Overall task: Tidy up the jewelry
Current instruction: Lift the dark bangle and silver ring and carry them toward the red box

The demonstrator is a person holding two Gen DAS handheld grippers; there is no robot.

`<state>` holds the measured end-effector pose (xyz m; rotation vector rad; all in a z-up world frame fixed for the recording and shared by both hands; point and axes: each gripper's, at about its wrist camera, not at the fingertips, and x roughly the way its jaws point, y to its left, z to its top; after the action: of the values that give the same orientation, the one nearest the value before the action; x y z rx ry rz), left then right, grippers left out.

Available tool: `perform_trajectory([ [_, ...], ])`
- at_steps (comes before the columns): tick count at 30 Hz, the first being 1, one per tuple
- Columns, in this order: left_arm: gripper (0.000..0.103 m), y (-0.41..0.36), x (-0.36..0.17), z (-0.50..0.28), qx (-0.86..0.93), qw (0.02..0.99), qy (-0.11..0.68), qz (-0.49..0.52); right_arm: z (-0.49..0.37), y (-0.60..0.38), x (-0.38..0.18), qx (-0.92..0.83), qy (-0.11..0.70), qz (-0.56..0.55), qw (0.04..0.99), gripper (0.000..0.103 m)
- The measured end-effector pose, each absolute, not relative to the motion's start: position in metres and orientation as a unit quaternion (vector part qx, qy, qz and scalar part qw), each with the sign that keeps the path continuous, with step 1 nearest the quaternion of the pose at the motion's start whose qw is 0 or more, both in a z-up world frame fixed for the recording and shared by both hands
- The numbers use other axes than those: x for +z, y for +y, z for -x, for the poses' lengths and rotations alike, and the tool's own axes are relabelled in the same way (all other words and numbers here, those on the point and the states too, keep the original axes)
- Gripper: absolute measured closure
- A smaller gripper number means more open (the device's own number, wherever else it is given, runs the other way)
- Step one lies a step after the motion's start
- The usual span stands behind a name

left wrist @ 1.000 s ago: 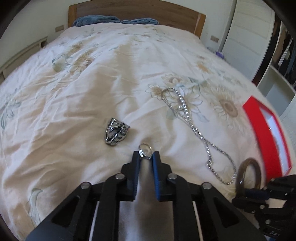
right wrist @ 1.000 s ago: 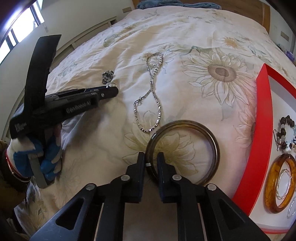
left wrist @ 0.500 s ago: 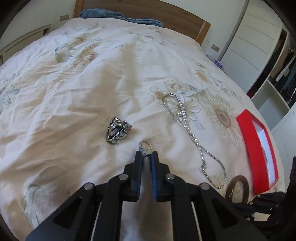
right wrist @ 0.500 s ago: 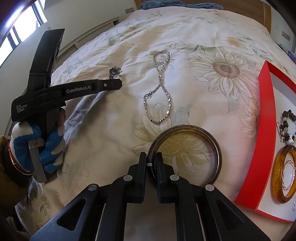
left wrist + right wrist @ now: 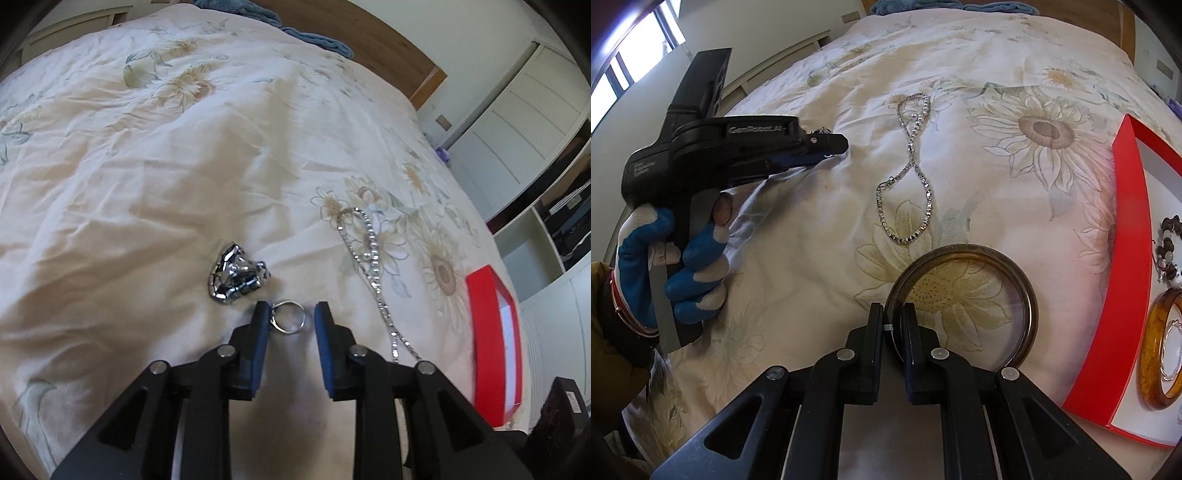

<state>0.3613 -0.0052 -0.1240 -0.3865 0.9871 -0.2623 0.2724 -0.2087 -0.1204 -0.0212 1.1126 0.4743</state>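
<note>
My left gripper (image 5: 291,314) is open, its jaws on either side of a small silver ring (image 5: 289,316) lying on the floral bedspread; the ring rests against the left finger. A chunky silver bracelet (image 5: 236,274) lies just beyond it to the left. A silver chain necklace (image 5: 373,266) lies to the right, also in the right wrist view (image 5: 910,173). My right gripper (image 5: 893,323) is shut on the rim of a dark brown bangle (image 5: 964,306) held above the bedspread. The left gripper (image 5: 833,146) shows in the right wrist view.
A red tray (image 5: 1126,258) with a white floor lies at the right, holding an amber bangle (image 5: 1156,350) and a dark bead bracelet (image 5: 1171,251); it also shows in the left wrist view (image 5: 491,339). A wooden headboard (image 5: 369,33) and white wardrobes stand beyond the bed.
My left gripper has opened and let go of the small ring, which now lies between its fingers. The right gripper stays shut on the brown bangle.
</note>
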Motion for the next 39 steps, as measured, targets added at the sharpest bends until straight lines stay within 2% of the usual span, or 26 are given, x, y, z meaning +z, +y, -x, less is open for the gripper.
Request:
perform_trajectory([
  [3, 0.085, -0.007, -0.123, -0.359, -0.12, 0.859, 0.467, 0.171, -0.272, -0.208, -0.121, 0.223, 0.521, 0.011, 0.824, 0.093],
  [12, 0.085, -0.006, -0.112, -0.337, -0.122, 0.864, 0.461, 0.162, -0.261, -0.207, -0.112, 0.228, 0.509, 0.001, 0.83, 0.094],
  [25, 0.085, -0.011, -0.056, -0.29, -0.144, 0.871, 0.445, 0.154, -0.209, -0.213, -0.05, 0.268, 0.46, -0.072, 0.843, 0.094],
  [32, 0.085, -0.066, -0.02, -0.277, -0.2, 0.867, 0.435, 0.137, -0.191, -0.256, -0.01, 0.246, 0.422, -0.08, 0.869, 0.094],
  [39, 0.085, -0.168, -0.009, -0.282, -0.271, 0.849, 0.442, 0.103, -0.204, -0.342, -0.007, 0.179, 0.421, -0.085, 0.885, 0.094],
])
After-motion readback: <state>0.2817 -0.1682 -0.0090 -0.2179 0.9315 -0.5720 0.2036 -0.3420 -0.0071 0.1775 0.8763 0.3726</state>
